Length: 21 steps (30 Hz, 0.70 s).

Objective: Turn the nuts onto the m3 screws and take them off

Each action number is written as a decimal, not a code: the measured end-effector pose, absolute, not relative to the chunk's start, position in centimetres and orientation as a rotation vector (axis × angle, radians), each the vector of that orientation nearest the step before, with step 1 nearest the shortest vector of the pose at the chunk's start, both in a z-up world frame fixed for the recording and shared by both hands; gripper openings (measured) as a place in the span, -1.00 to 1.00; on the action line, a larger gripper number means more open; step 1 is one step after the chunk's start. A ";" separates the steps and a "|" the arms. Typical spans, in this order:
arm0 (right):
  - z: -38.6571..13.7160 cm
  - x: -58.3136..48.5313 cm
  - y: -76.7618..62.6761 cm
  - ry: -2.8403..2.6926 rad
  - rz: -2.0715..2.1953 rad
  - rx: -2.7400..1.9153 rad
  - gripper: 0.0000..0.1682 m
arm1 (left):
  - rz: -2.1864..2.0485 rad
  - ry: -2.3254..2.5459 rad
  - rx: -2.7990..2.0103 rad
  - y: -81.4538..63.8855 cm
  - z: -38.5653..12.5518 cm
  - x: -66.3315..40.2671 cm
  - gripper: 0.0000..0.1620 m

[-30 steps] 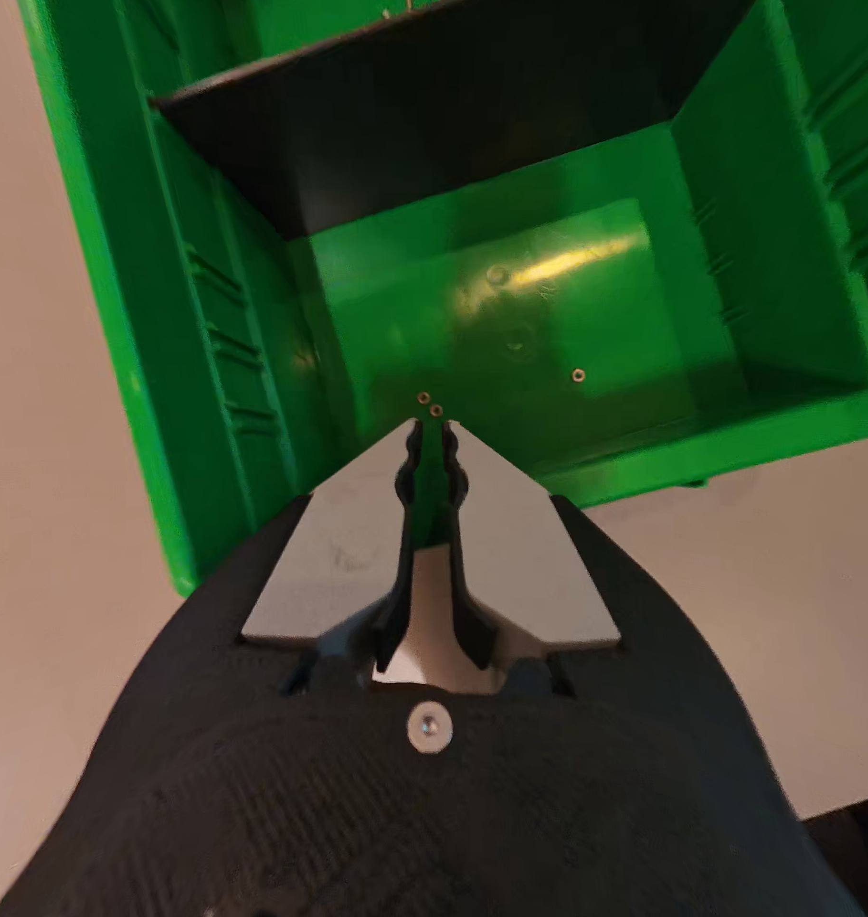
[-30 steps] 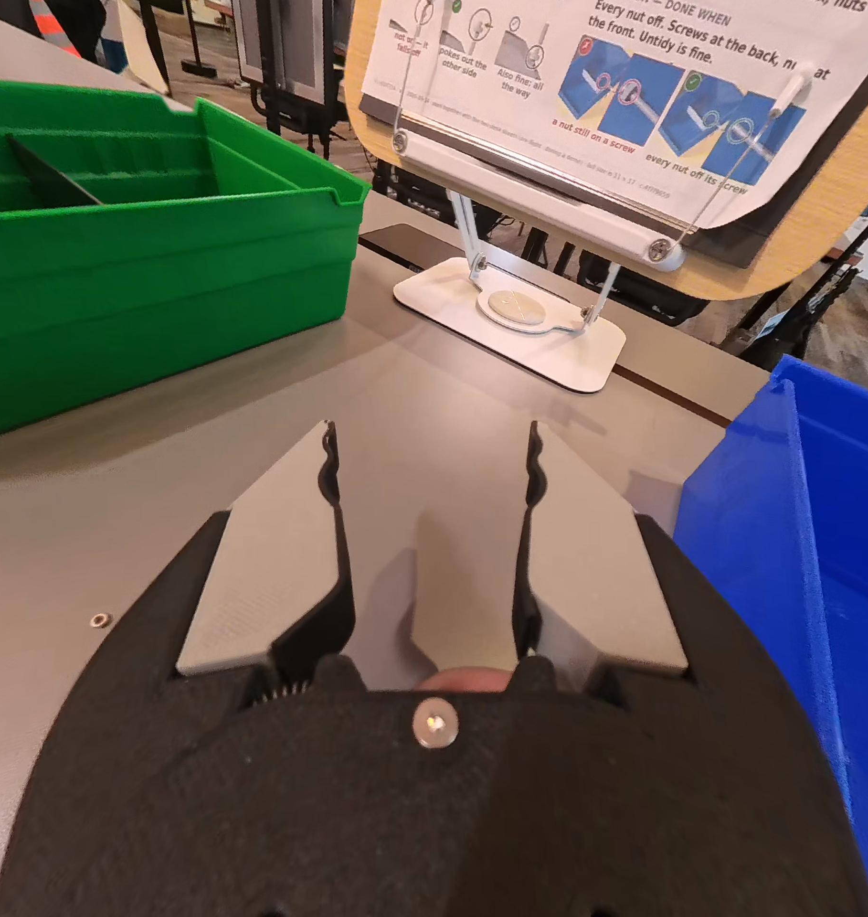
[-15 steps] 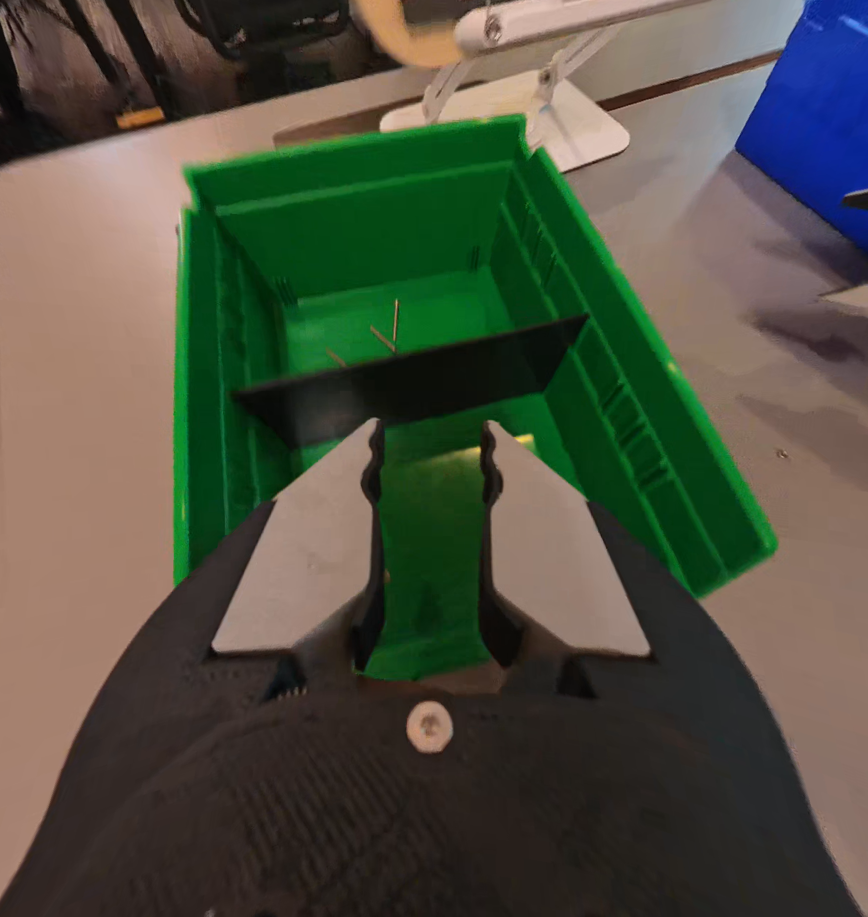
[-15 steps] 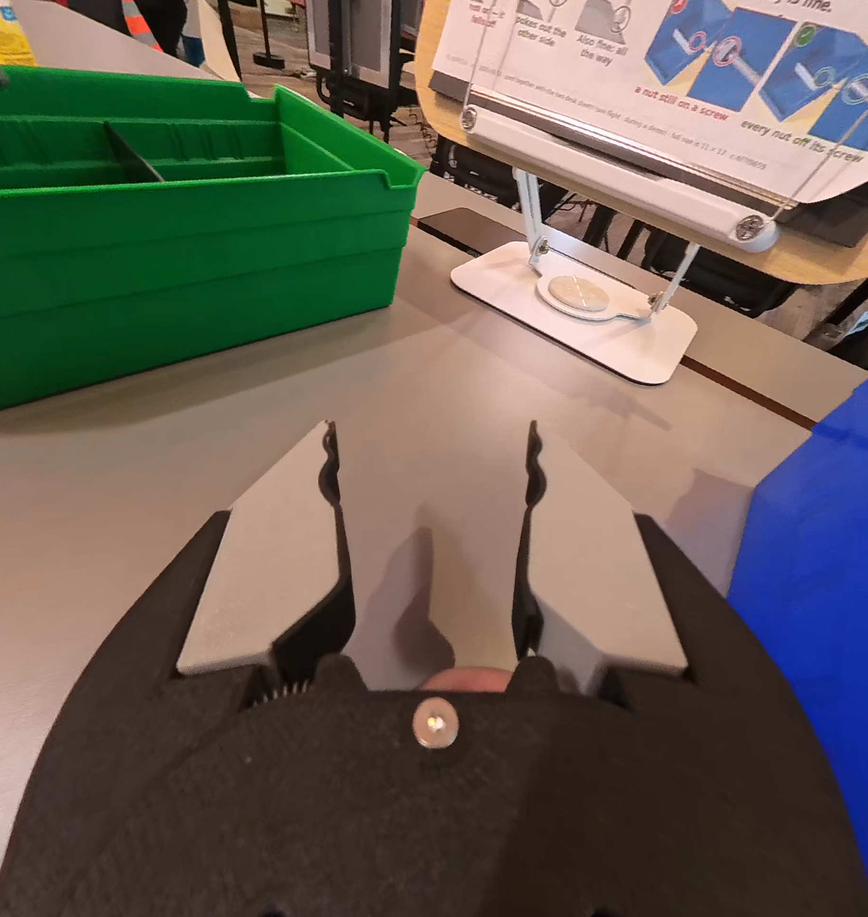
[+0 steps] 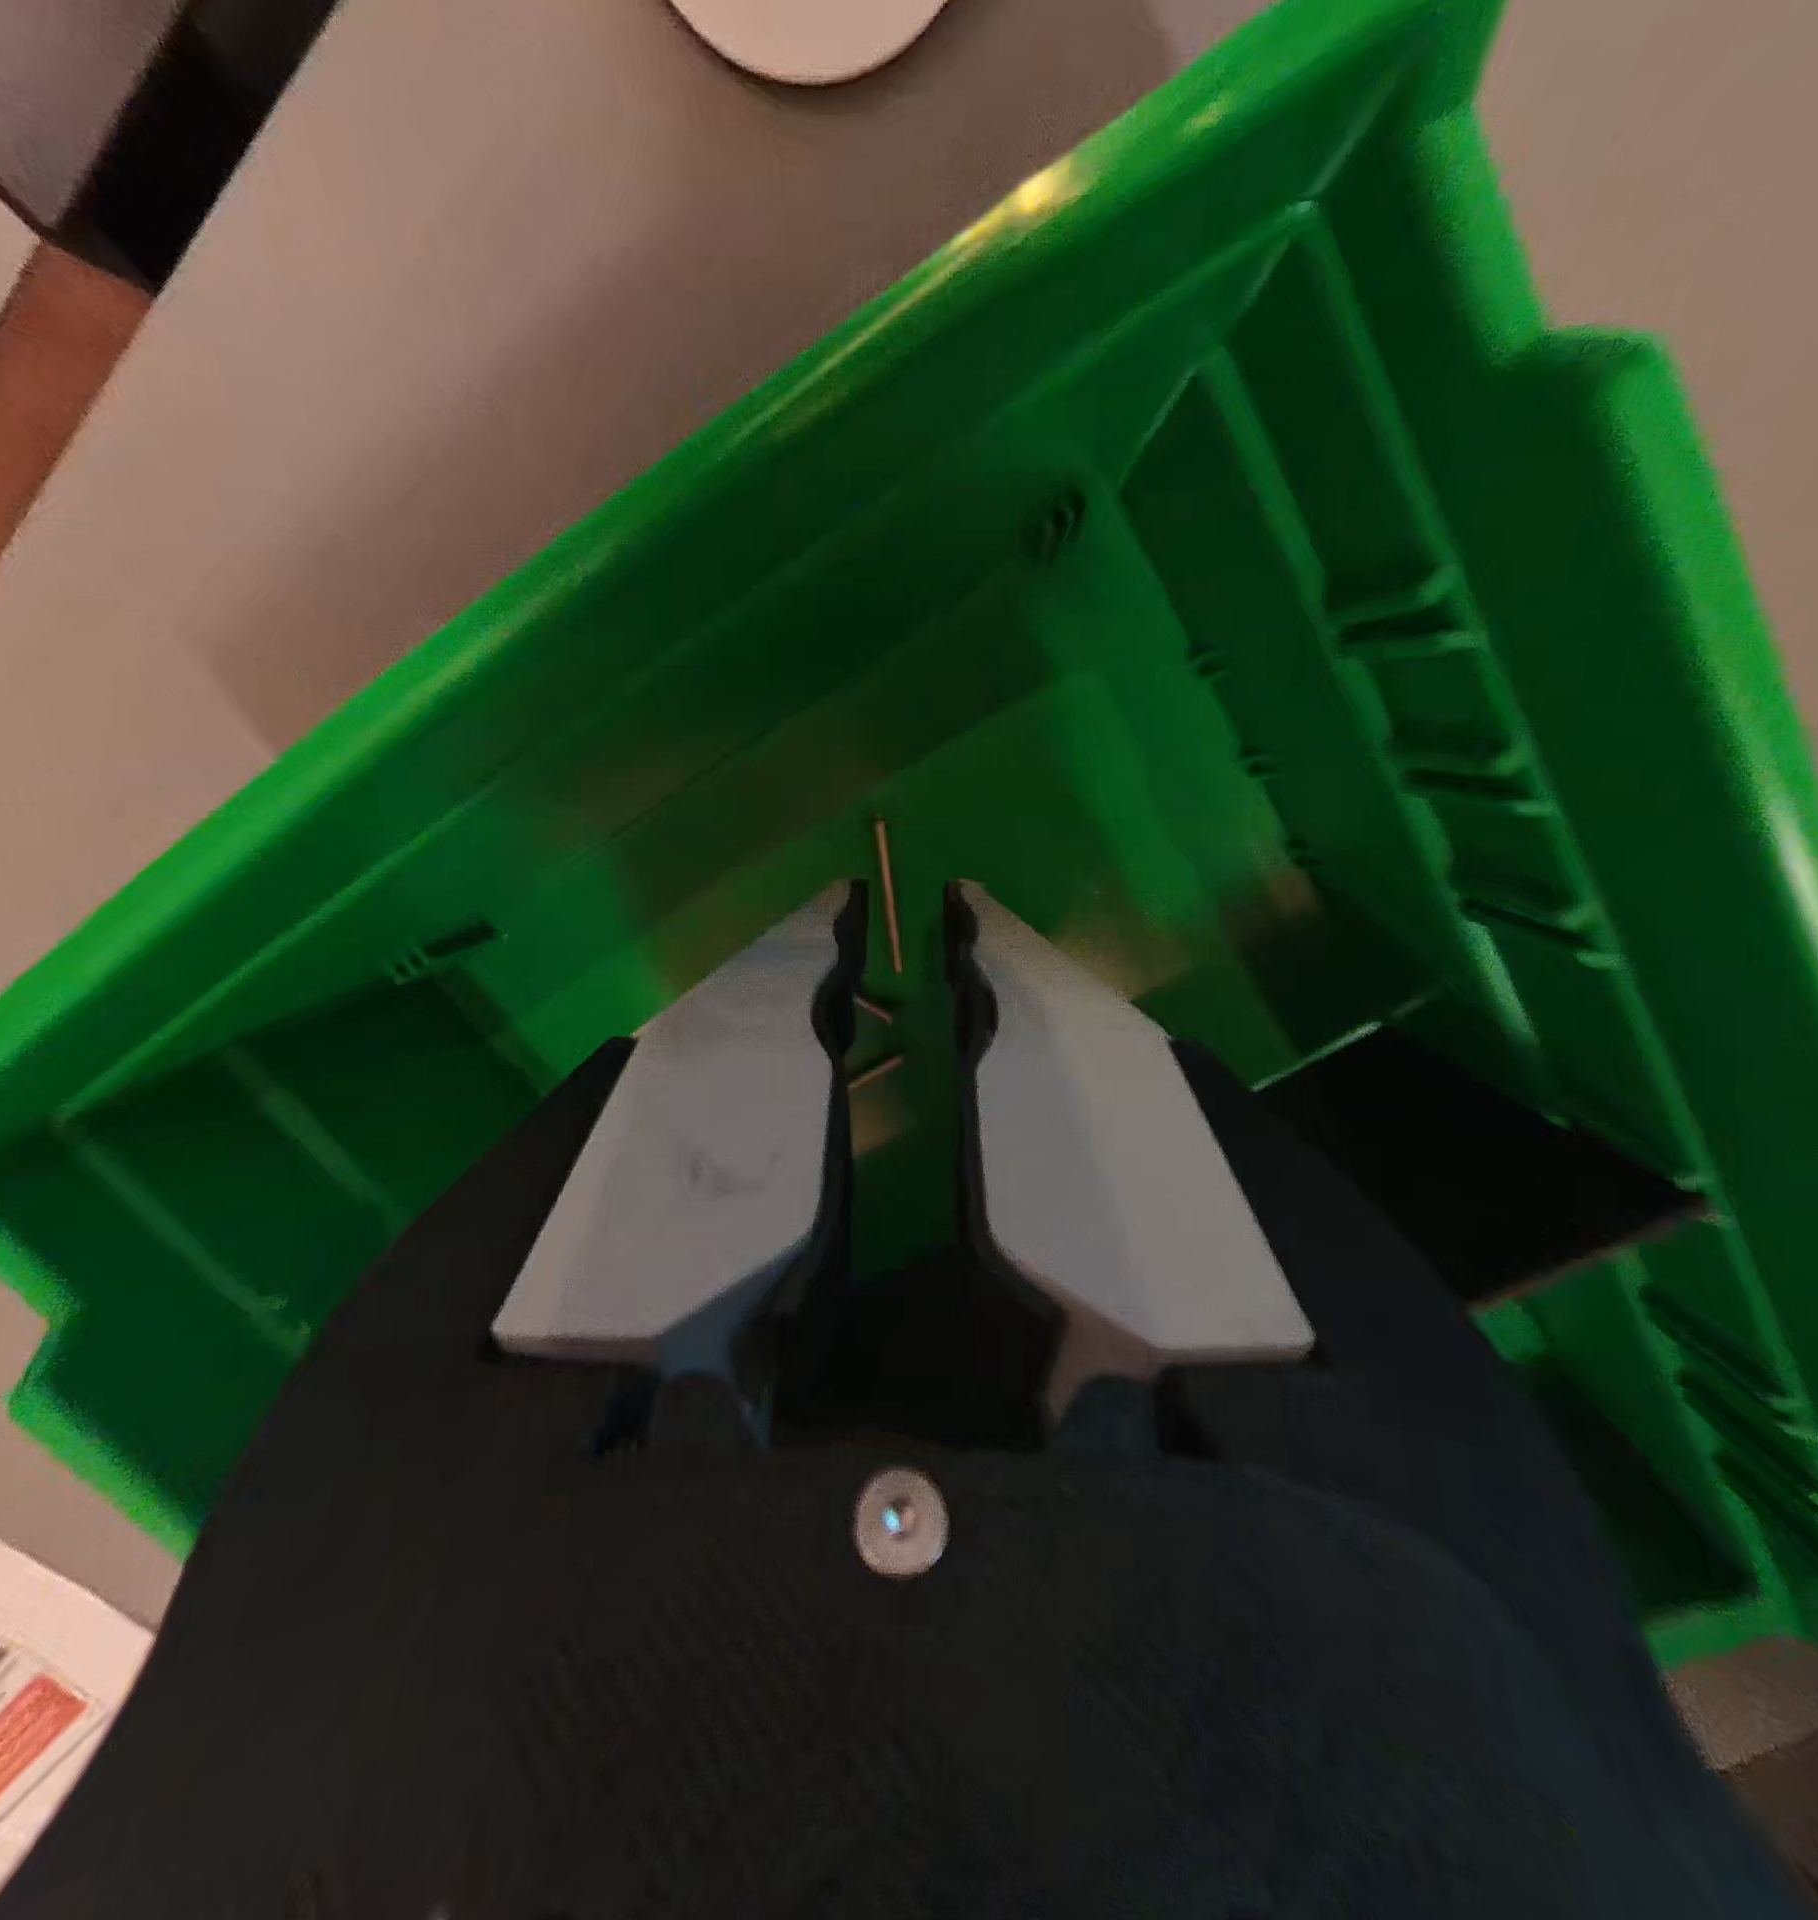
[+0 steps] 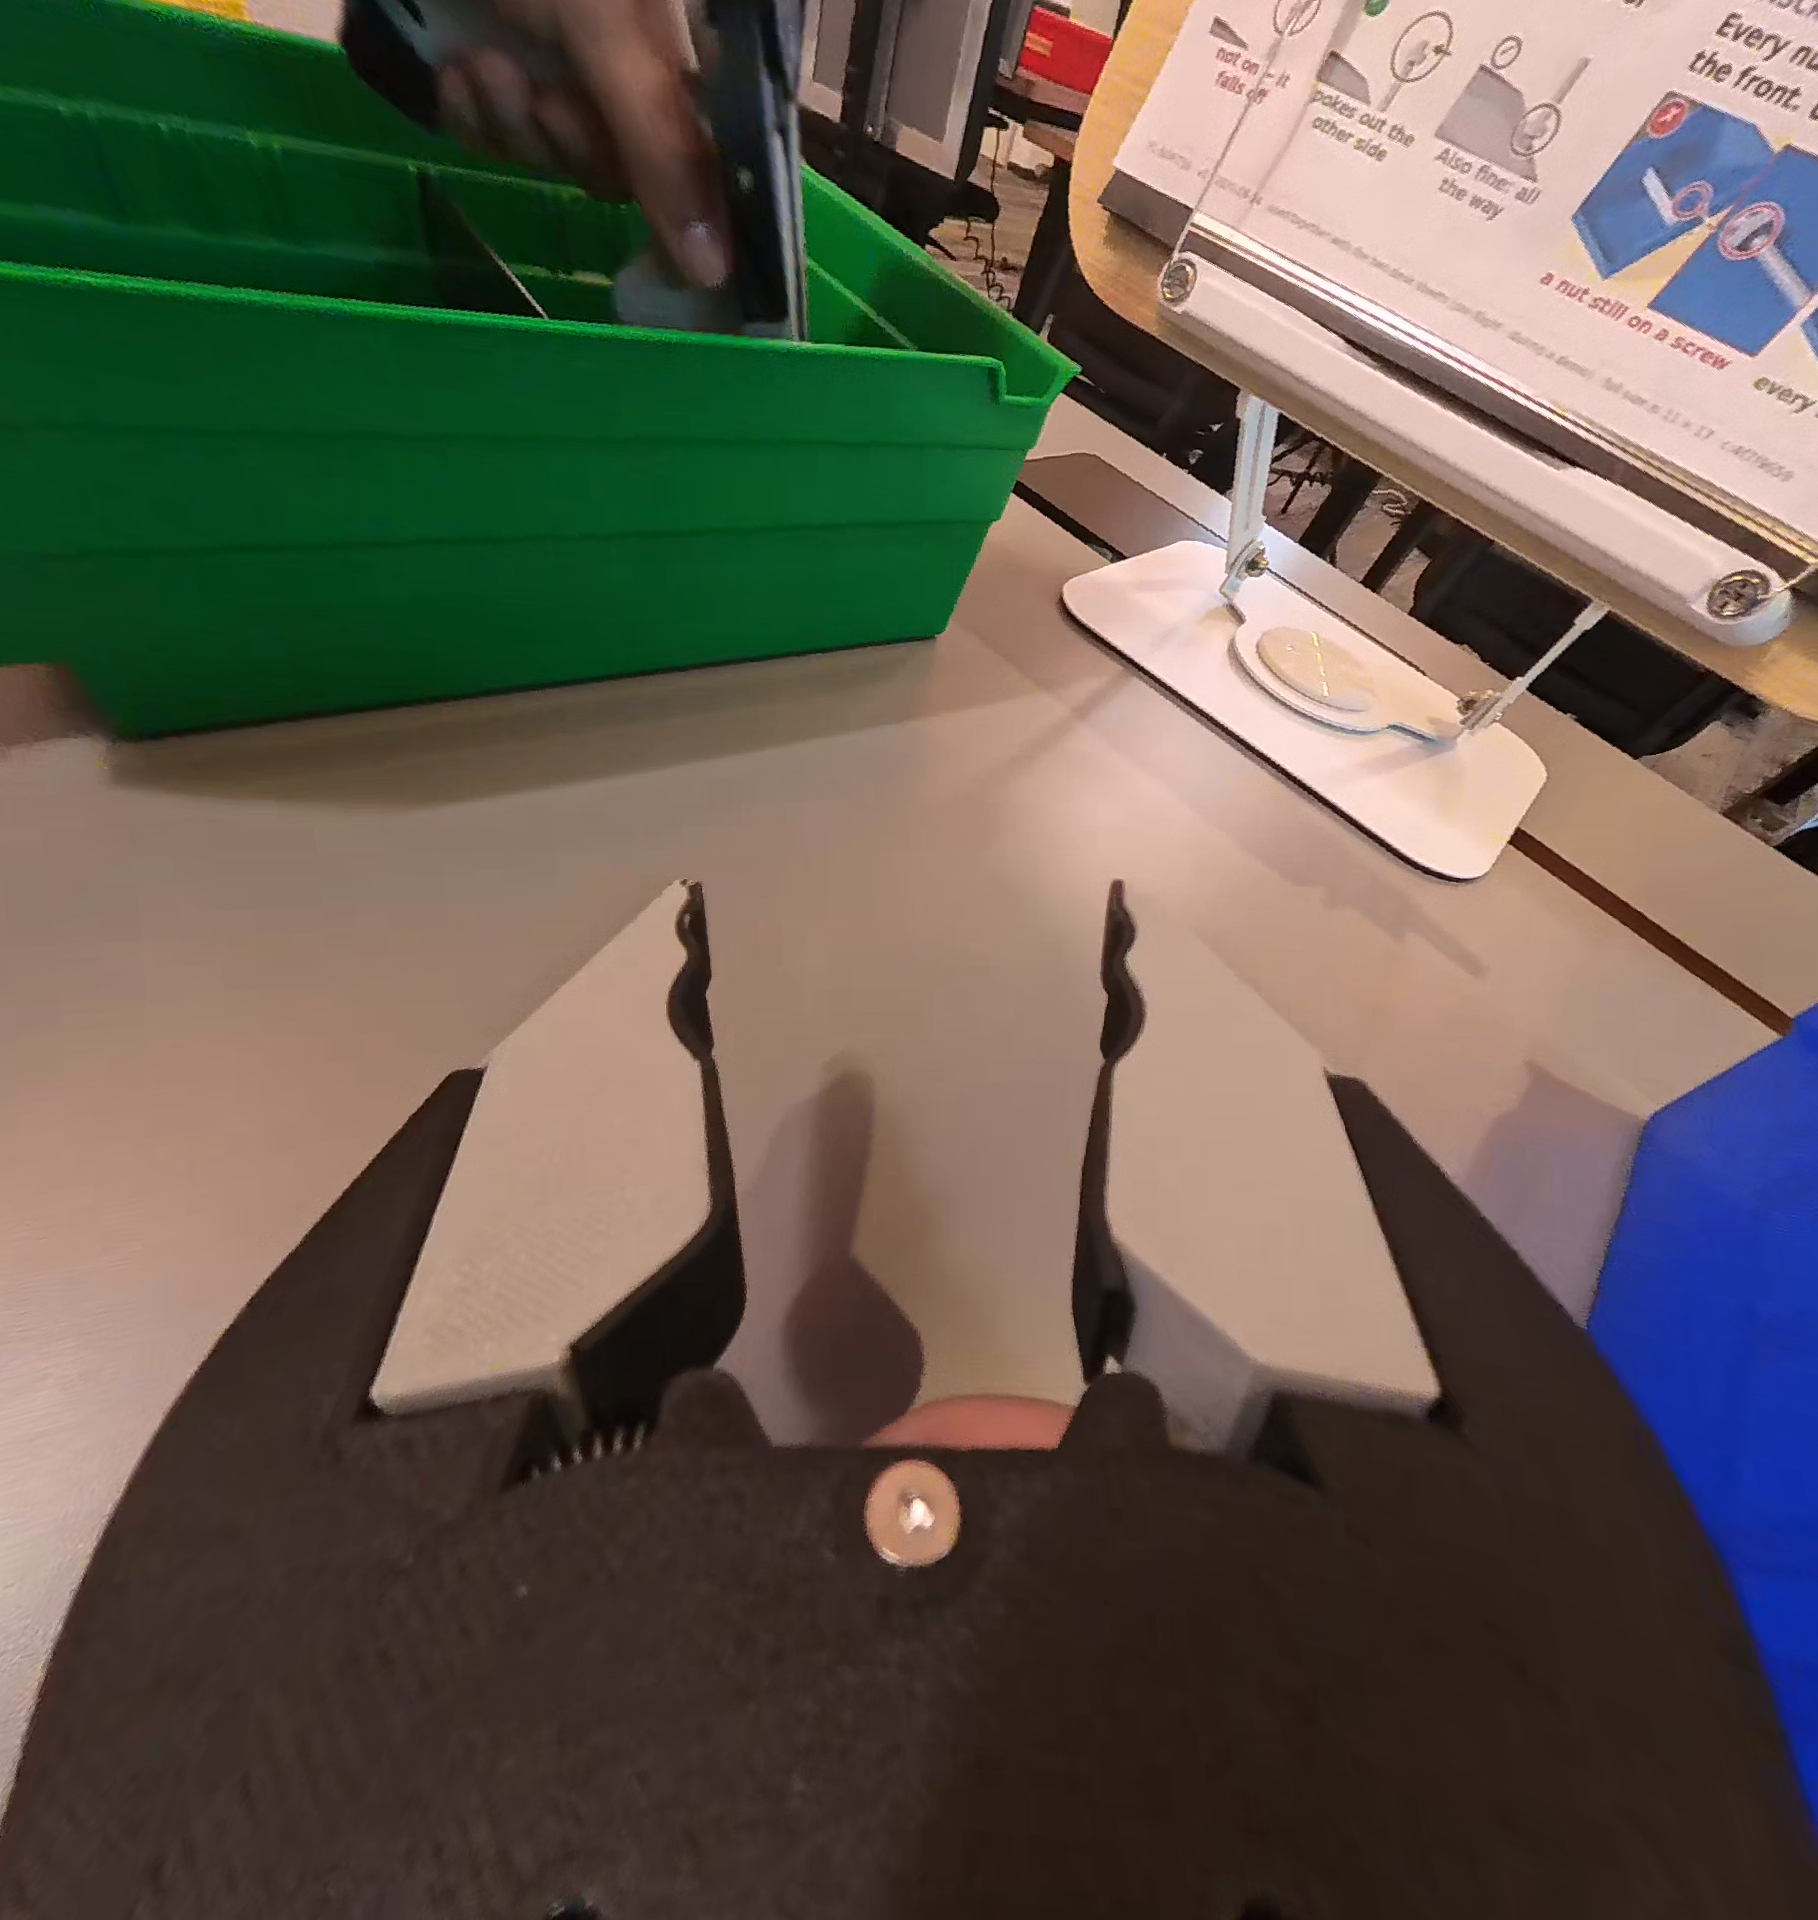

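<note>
Grey table (image 6: 469, 935) — screws (image 5: 887, 894) left-view only

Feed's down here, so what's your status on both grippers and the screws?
Left gripper open, down in green bin, straddling a screw. Right gripper open, empty over table. Black divider nearby, not blocking.

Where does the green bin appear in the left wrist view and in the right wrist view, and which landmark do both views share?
Left wrist view: the green bin fills the middle and right; the left gripper reaches into it, over thin screws.
Right wrist view: the green bin stands upper left on the grey table, beyond the open right gripper.
Shared landmark: the white stand base beyond the bin.
</note>
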State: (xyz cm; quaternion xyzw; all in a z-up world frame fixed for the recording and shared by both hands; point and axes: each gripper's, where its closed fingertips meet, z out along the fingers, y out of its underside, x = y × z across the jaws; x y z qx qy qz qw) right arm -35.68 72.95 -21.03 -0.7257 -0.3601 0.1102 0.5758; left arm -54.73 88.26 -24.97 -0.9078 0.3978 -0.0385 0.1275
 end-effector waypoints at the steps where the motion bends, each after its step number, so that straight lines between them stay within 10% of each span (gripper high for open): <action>1: -21.1 -35.7 72.9 -0.845 0.267 -1.704 -0.12 | -0.096 1.172 -2.653 88.5 -25.4 -54.9 -0.84; 21: -21.3 -35.5 73.1 -0.819 0.308 -1.733 -0.13 | -0.046 1.219 -2.629 89.4 -27.6 -55.3 -0.98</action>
